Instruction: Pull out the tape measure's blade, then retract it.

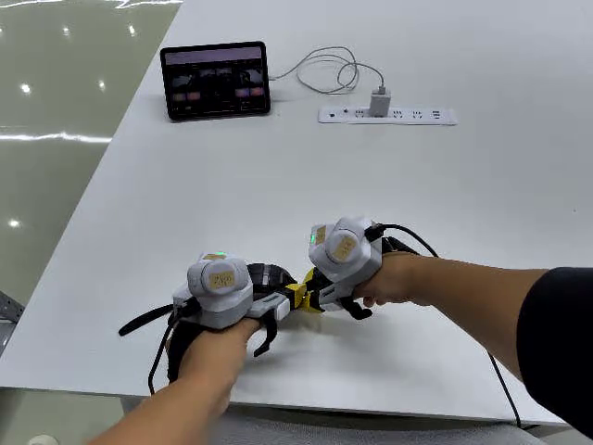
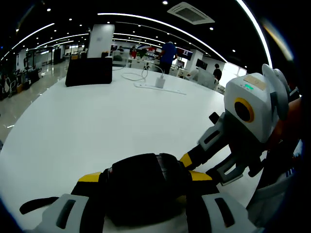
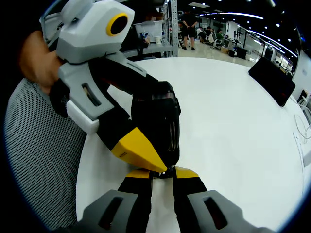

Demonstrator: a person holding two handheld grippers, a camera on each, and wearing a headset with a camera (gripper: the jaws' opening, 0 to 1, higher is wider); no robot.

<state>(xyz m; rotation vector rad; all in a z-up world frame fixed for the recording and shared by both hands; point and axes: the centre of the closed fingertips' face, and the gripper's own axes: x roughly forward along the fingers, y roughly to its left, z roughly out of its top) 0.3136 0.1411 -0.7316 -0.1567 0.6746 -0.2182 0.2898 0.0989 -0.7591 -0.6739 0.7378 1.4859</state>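
— Gripping what, the left tool (image 2: 146, 175)?
— It clamped the tape measure (image 3: 155, 119) at 6 o'clock on the desk (image 1: 278, 185). The right tool (image 3: 163, 174) met it from 3 o'clock, narrowed on the blade tip (image 3: 164, 170); the pull lay toward 3.

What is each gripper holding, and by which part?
Left gripper clamps the black rounded tape measure case by its two sides. Right gripper pinches shut at the case's edge, apparently on the blade's end hook; too small to confirm.
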